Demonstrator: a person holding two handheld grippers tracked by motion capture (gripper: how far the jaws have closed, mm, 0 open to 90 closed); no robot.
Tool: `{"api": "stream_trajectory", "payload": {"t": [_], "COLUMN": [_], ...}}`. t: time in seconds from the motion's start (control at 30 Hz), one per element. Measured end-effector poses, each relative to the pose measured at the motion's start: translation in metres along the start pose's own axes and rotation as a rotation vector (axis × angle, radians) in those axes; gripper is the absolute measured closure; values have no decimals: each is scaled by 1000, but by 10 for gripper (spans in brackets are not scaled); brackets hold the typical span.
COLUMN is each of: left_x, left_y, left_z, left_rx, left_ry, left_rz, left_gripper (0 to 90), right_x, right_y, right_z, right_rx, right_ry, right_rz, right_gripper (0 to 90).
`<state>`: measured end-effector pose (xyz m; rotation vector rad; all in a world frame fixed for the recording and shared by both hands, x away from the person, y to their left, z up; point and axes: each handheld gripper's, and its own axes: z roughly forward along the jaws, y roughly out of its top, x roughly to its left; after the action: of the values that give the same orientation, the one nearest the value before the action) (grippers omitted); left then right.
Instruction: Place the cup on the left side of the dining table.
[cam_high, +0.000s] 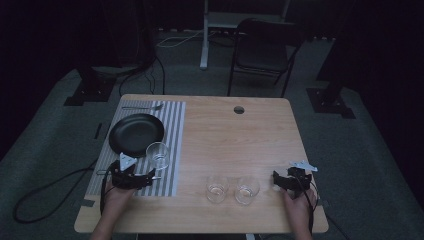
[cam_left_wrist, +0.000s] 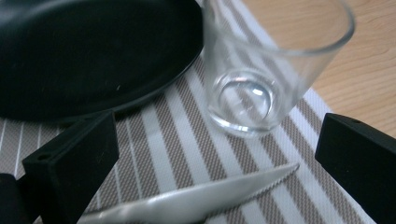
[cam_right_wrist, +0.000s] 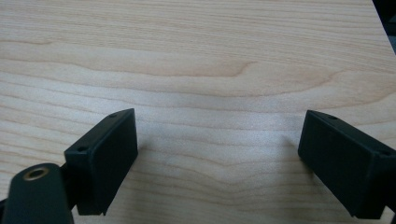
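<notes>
altogether three glasses (cam_high: 158, 155) (cam_high: 217, 189) (cam_high: 247, 189), one black plate (cam_high: 136, 134), one knife (cam_left_wrist: 196, 198).

High view is dim, we lose the room edges to near black. Gripper views are brighter; knife (cam_left_wrist: 196, 205) and near jaws blur, glass (cam_left_wrist: 261, 70) shows small glare, soft shadows under jaws.

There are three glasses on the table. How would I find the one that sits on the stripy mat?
Look at the striped mat on the table's left side, where a black plate lies. The glass stands just by the plate's near right edge. It is the one on the mat; the other two glasses stand on bare wood.
</notes>
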<state>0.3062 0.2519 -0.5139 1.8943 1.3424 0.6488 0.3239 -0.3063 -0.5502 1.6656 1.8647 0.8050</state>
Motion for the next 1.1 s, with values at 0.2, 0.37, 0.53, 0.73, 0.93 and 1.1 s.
{"api": "stream_trajectory", "payload": {"t": [0.2, 0.37, 0.53, 0.73, 0.93, 1.1], "left_x": [10, 22, 33, 45, 54, 55], "left_y": [-13, -24, -31, -40, -51, -55], "left_z": [-6, -12, -20, -26, -30, -31], "left_rx": [34, 53, 63, 87, 139, 151], "left_ry": [27, 38, 88, 107, 139, 151], "left_rz": [-30, -53, -89, -118, -139, -165], "left_gripper": [2, 2, 2, 2, 2, 2], "right_x": [0, 0, 0, 0, 0, 0], "right_y": [0, 0, 0, 0, 0, 0], "right_z": [0, 0, 0, 0, 0, 0], "right_rx": [0, 0, 0, 0, 0, 0], "right_ry": [0, 0, 0, 0, 0, 0], "right_rz": [0, 0, 0, 0, 0, 0], "right_gripper": [115, 115, 115, 115, 115, 115]}}
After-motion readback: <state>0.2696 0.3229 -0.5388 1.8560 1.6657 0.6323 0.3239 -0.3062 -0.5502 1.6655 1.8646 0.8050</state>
